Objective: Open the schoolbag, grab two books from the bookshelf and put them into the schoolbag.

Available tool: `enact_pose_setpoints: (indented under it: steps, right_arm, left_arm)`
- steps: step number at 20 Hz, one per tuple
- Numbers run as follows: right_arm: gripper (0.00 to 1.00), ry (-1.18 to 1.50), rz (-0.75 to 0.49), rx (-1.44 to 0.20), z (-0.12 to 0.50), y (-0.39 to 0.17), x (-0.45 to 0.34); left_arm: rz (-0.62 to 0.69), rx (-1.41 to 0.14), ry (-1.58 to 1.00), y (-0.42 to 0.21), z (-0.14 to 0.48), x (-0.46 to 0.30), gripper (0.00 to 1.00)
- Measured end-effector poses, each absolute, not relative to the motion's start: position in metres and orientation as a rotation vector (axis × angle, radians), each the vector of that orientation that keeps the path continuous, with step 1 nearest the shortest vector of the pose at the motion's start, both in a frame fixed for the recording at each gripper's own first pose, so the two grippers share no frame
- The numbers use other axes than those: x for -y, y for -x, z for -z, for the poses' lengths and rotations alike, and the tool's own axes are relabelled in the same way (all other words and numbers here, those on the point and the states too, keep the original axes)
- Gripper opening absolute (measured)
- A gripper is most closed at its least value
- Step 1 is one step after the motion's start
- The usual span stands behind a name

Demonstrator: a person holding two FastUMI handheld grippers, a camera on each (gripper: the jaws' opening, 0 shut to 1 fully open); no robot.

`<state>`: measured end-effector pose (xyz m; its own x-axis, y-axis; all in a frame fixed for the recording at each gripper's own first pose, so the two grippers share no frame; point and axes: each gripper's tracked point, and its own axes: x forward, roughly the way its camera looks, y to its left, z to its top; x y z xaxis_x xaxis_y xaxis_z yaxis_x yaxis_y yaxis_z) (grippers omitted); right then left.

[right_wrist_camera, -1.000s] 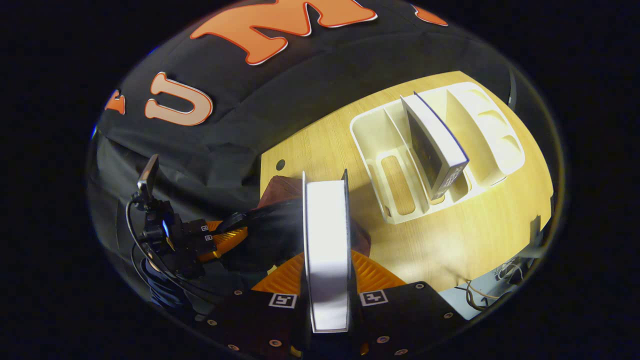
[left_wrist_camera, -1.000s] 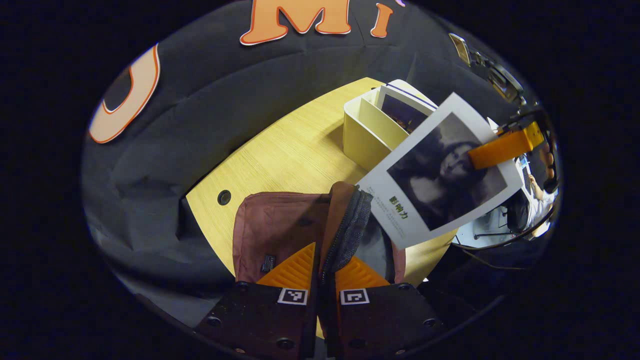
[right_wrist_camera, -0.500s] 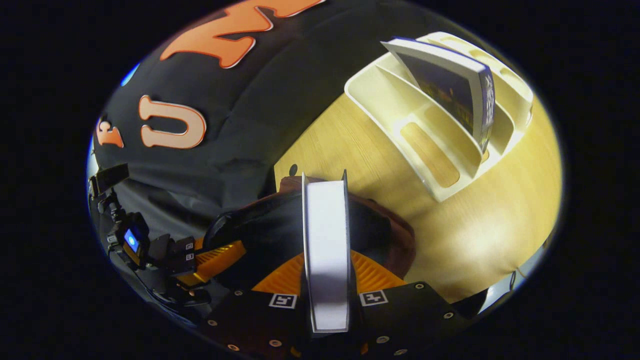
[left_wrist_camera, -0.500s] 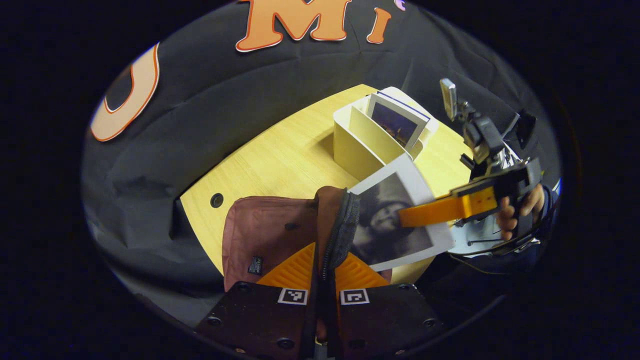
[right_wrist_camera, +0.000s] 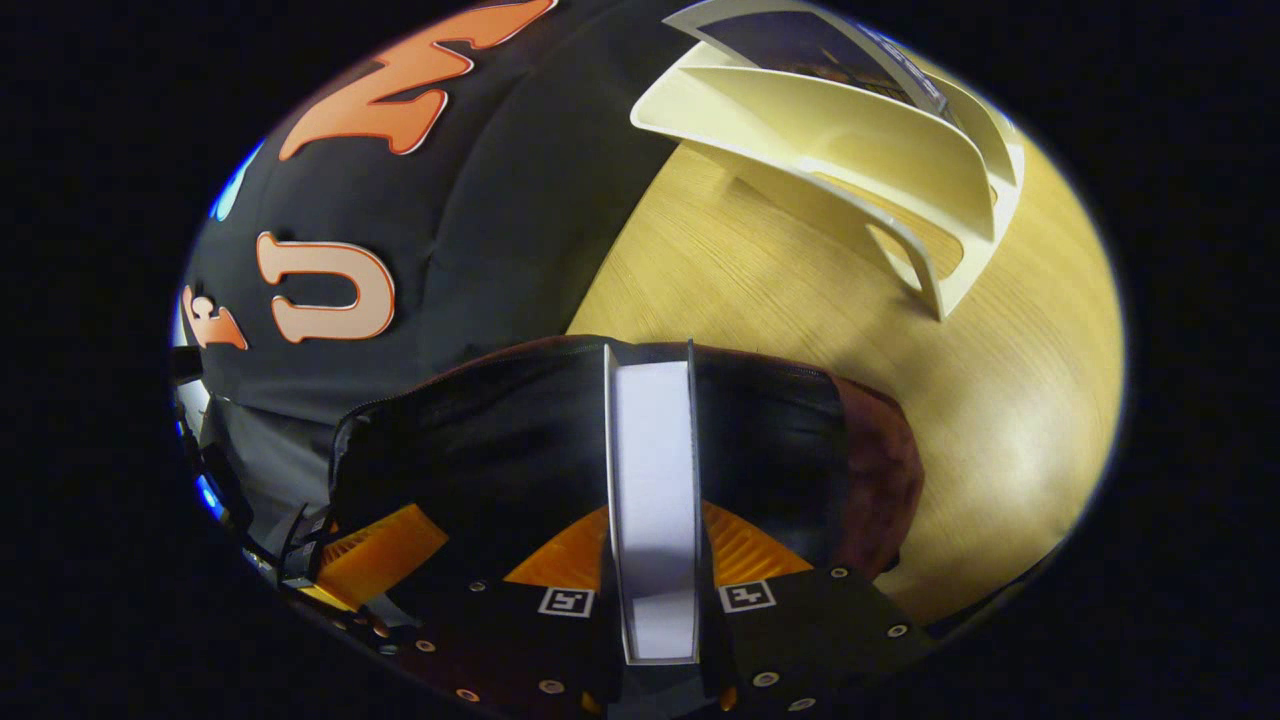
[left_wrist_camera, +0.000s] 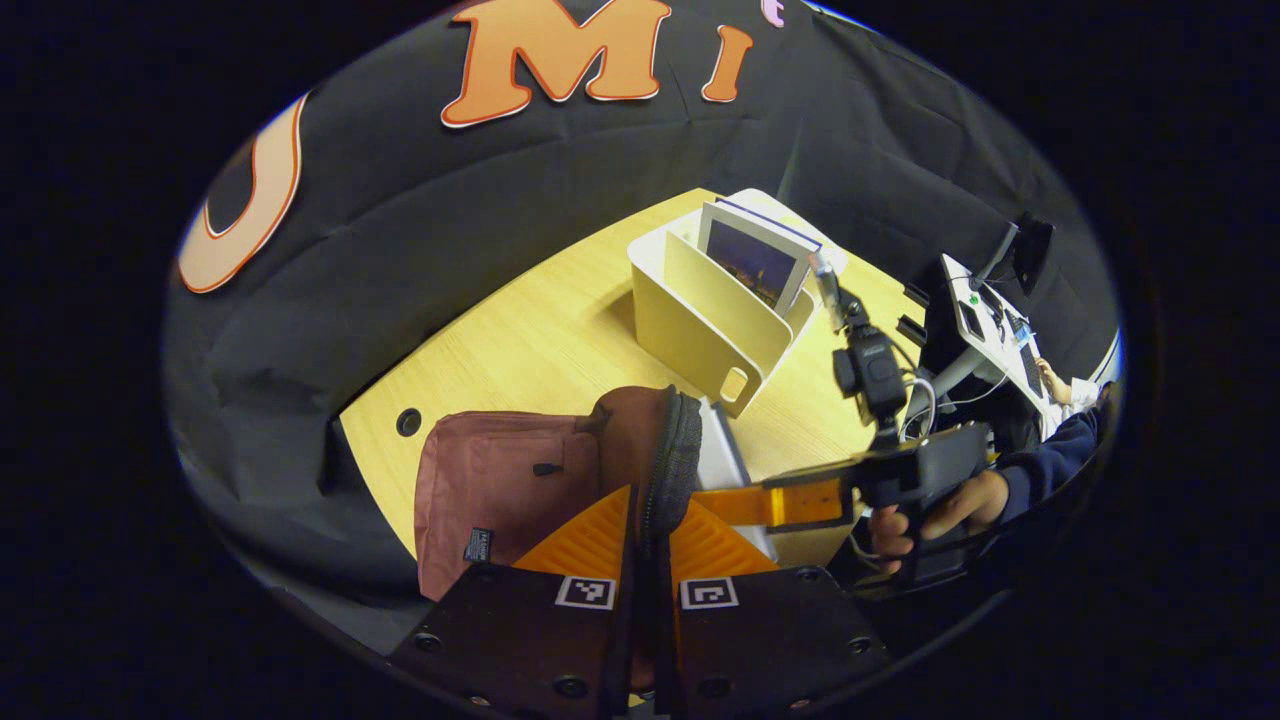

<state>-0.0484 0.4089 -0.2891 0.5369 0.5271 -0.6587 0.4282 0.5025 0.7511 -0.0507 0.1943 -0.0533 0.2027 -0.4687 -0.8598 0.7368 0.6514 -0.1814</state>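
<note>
A: Where is the schoolbag [left_wrist_camera: 500,490] as you look along your left gripper [left_wrist_camera: 645,540]?

B: It lies near you on the counter [left_wrist_camera: 560,330], reddish brown, its mouth held up. Your left fingers [left_wrist_camera: 590,535] are closed on the zipped rim of the bag, pinching the flap between them.

A: And the book [right_wrist_camera: 652,480] in your right gripper [right_wrist_camera: 652,545]?

B: Your right fingers [right_wrist_camera: 745,545] are clamped on it, one on each cover, page edges facing the camera. Its far end sits over the dark open mouth of the bag [right_wrist_camera: 600,430]. In the left gripper view you see a pale corner of that book [left_wrist_camera: 722,455] just past the bag's rim, with your right gripper [left_wrist_camera: 770,503] reaching in from the right and your hand [left_wrist_camera: 925,515] on its handle.

A: The second book?

B: It stands, leaning, in the cream bookshelf [left_wrist_camera: 700,310] farther along the counter, well apart from the bag; its dark cover [left_wrist_camera: 752,262] faces you. In the right gripper view the bookshelf [right_wrist_camera: 850,150] sits far right, with the book [right_wrist_camera: 800,40] at the top edge.

A: Anything beyond that?

B: Far right, a desk [left_wrist_camera: 985,310] with another person's sleeve beside it.
</note>
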Motion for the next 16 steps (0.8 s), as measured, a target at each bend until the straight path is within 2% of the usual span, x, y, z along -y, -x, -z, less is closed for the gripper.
enact_pose_setpoints:
  steps: [7,8,9,10,12,16]
  right_arm:
    - [0.31,-1.161,-0.092,-1.024,0.317,0.037,-0.443]
    - [0.42,-1.161,-0.096,-1.028,0.32,0.035,-0.446]
    - [0.32,-1.16,-0.101,-1.031,0.324,0.033,-0.45]
    - [0.32,-1.157,-0.102,-1.036,0.329,0.029,-0.451]
    - [0.36,-1.129,-0.069,-1.068,0.336,0.035,-0.447]
    - [0.55,-0.967,-0.061,-1.175,0.342,0.062,-0.419]
  left_arm:
    - [0.866,-1.061,-0.261,0.077,0.063,-0.182,0.1]
    - [0.866,-1.061,-0.252,0.079,0.063,-0.181,0.1]
    - [0.856,-1.063,-0.248,0.079,0.065,-0.182,0.1]
    - [0.844,-1.064,-0.239,0.079,0.066,-0.182,0.1]
    - [0.829,-1.076,-0.214,0.079,0.071,-0.187,0.08]
    - [0.804,-1.08,-0.172,0.073,0.073,-0.193,0.08]
